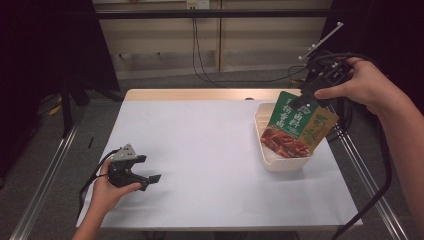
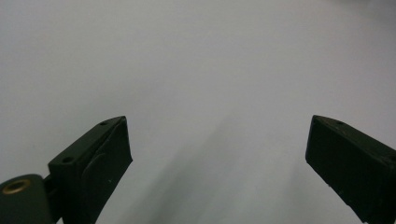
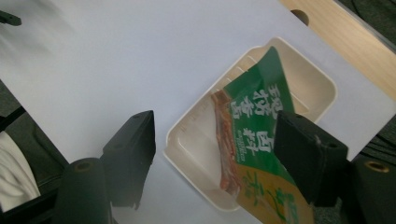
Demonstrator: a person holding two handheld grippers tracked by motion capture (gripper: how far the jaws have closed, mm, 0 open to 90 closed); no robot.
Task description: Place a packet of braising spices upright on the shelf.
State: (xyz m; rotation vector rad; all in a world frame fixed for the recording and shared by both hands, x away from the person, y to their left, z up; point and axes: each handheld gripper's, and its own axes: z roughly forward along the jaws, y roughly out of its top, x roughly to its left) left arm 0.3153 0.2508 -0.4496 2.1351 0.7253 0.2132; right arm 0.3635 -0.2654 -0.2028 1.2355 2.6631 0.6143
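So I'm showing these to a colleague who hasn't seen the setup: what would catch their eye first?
The green and yellow sauce packet stands out, propped at a slant in the cream plastic tray at the table's right side. Just above it hovers the right gripper, jaws apart with the packet's top between them, not pinched. Far off at the near left, the left gripper rests open on the bare white tabletop.
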